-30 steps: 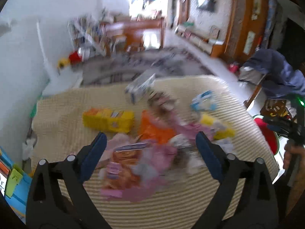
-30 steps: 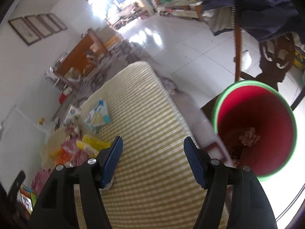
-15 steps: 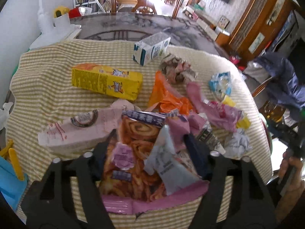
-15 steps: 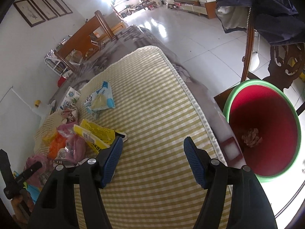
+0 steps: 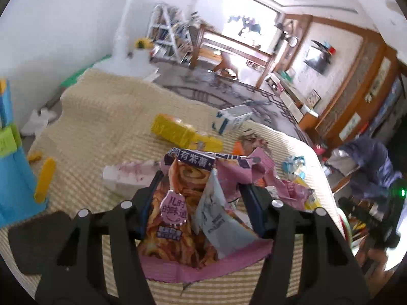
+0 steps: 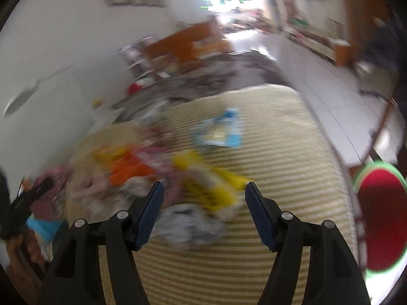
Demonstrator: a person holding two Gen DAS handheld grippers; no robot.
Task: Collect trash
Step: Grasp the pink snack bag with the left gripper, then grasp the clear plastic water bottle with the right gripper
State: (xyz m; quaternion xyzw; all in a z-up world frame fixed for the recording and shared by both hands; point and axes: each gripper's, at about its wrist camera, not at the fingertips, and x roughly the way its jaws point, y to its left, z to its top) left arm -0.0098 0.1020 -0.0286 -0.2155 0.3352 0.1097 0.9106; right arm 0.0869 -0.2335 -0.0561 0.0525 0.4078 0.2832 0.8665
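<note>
My left gripper (image 5: 199, 193) is shut on a pink and orange snack bag (image 5: 175, 218) and holds it a little above the striped tablecloth (image 5: 106, 119). Behind it lie a yellow box (image 5: 178, 133), a white and blue carton (image 5: 232, 120) and more wrappers. My right gripper (image 6: 203, 203) is open and empty above a yellow wrapper (image 6: 208, 180) and a crumpled grey-white wrapper (image 6: 188, 222). A blue and white packet (image 6: 221, 132) lies farther back. The right wrist view is blurred.
A red bin with a green rim (image 6: 381, 218) stands off the table's right edge. A blue and green holder (image 5: 10, 167) stands at the table's left edge, with a yellow clip (image 5: 45, 178) beside it. A chair draped with dark clothing (image 5: 374, 160) stands at the right.
My left gripper has closed on the snack bag and lifted it off the pile. My right gripper has swung left from the bin side to over the wrappers.
</note>
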